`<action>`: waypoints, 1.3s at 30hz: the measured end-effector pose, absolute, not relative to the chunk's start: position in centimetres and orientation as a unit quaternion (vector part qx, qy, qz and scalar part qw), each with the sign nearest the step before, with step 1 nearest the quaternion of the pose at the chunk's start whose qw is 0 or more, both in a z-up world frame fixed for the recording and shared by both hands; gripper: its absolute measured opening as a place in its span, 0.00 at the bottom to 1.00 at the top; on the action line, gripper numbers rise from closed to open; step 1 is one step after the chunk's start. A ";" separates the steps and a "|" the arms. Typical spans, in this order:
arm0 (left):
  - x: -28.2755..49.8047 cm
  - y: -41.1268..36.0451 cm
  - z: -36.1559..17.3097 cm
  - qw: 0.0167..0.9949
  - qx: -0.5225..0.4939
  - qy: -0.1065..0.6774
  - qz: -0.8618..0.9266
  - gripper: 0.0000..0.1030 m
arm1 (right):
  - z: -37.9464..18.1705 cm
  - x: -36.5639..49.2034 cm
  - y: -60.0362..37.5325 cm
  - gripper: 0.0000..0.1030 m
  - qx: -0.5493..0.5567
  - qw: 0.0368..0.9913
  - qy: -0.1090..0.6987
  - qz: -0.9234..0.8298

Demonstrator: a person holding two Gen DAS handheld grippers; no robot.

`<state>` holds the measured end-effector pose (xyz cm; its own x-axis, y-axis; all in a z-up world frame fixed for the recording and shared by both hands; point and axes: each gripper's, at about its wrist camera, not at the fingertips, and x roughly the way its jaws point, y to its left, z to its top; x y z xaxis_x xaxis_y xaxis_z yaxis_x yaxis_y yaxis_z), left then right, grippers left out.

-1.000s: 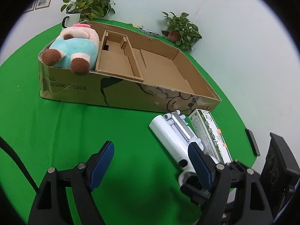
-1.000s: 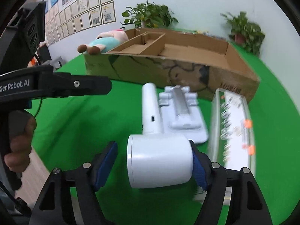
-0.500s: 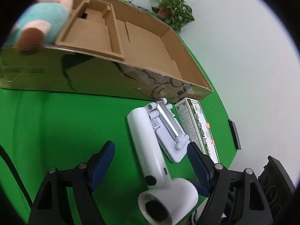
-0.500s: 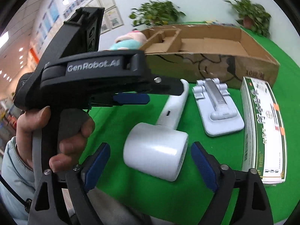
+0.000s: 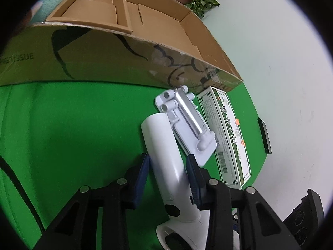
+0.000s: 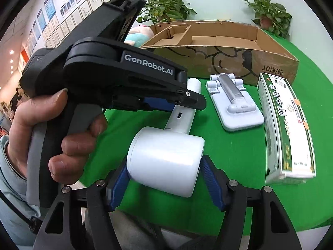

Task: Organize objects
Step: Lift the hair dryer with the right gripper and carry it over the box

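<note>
A white hair dryer (image 5: 166, 152) lies on the green table. My left gripper (image 5: 167, 179) is shut on its handle. My right gripper (image 6: 164, 179) is shut on its round barrel (image 6: 166, 160). The left gripper also shows in the right wrist view (image 6: 183, 102), held by a hand over the handle. A white folding stand (image 6: 233, 104) and a green-and-white box (image 6: 285, 125) lie to the right of the dryer. An open cardboard box (image 6: 229, 48) stands behind them, with a plush toy (image 6: 139, 34) at its left end.
Two potted plants (image 6: 164, 10) stand behind the cardboard box. A small black device (image 5: 264, 135) lies at the table's right edge. The table's front edge (image 6: 166, 227) runs just below the right gripper. Framed papers hang on the left wall.
My left gripper has moved down over the dryer's handle and closed on it. My right gripper has closed on the barrel. The dryer has stayed on the table.
</note>
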<state>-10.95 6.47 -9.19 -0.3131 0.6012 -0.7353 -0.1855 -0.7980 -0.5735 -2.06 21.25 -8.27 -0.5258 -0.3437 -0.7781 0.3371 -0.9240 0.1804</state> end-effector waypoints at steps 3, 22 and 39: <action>-10.2 6.6 -8.9 0.245 -0.523 -0.193 0.793 0.33 | -8.3 -1.2 20.8 0.62 0.446 0.191 -0.003 -0.874; -11.8 8.3 4.0 0.256 -0.404 -0.116 0.870 0.31 | 0.8 -2.9 21.0 0.61 0.340 0.168 0.018 -0.925; -20.8 8.4 16.4 0.252 -0.340 -0.090 0.902 0.31 | 13.7 -13.2 20.7 0.61 0.276 0.169 0.037 -0.945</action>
<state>-20.78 8.43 16.37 -0.6422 0.5157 -0.5671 -0.3927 -0.8567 -0.3343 -13.17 20.74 13.73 -0.7899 -0.2991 -0.5353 0.3406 -0.9399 0.0227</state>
